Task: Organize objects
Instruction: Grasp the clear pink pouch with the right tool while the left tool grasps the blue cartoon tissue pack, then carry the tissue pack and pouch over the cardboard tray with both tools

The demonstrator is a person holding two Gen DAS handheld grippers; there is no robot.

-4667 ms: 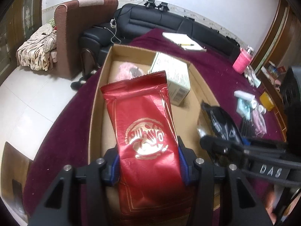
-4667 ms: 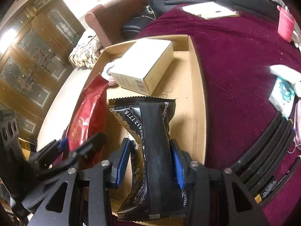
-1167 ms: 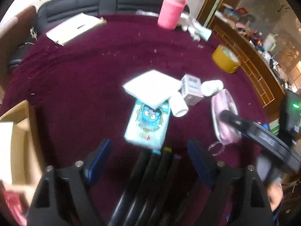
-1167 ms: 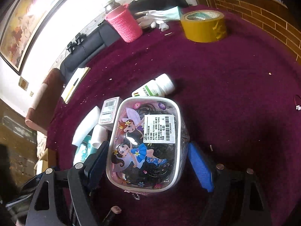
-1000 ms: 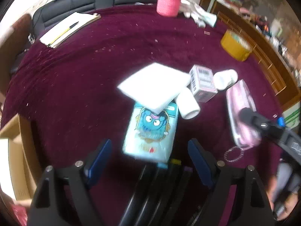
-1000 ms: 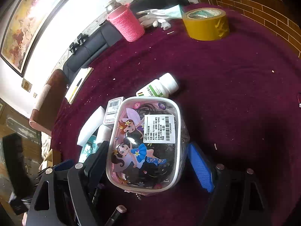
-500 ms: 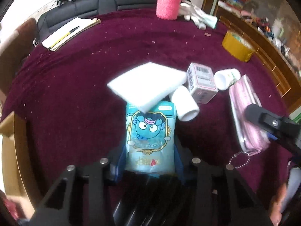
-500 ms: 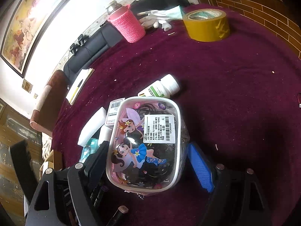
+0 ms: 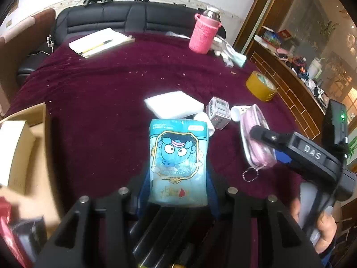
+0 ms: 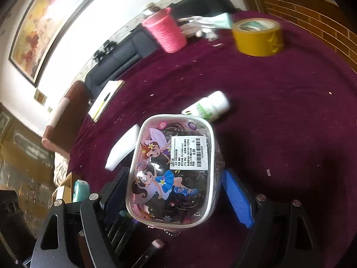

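Note:
My left gripper (image 9: pixel 177 189) is shut on a teal snack packet (image 9: pixel 178 154) with a cartoon face and holds it above the dark red tablecloth. Its blue pads press the packet's lower sides. In the right wrist view the packet's edge (image 10: pixel 80 188) shows at the left. My right gripper (image 10: pixel 175 184) is open around a pink fairy-print pouch (image 10: pixel 156 151) that lies on the cloth. The right blue pad (image 10: pixel 236 198) stands apart from the pouch, which also shows in the left wrist view as a pink pouch (image 9: pixel 254 134).
A cardboard box (image 9: pixel 38 138) at the left holds a white carton (image 9: pixel 9 147) and a red packet (image 9: pixel 6 223). Black pens (image 9: pixel 160 234) lie below the left gripper. A white pad (image 9: pixel 174 106), barcode box (image 9: pixel 218 111), white bottle (image 10: pixel 207 108), yellow tape (image 10: pixel 256 36) and pink bottle (image 10: pixel 166 33) lie beyond.
My left gripper has closed on the teal packet, lifted it off the cloth from under the white pad and swung left toward the box. The right gripper has stayed around the pouch.

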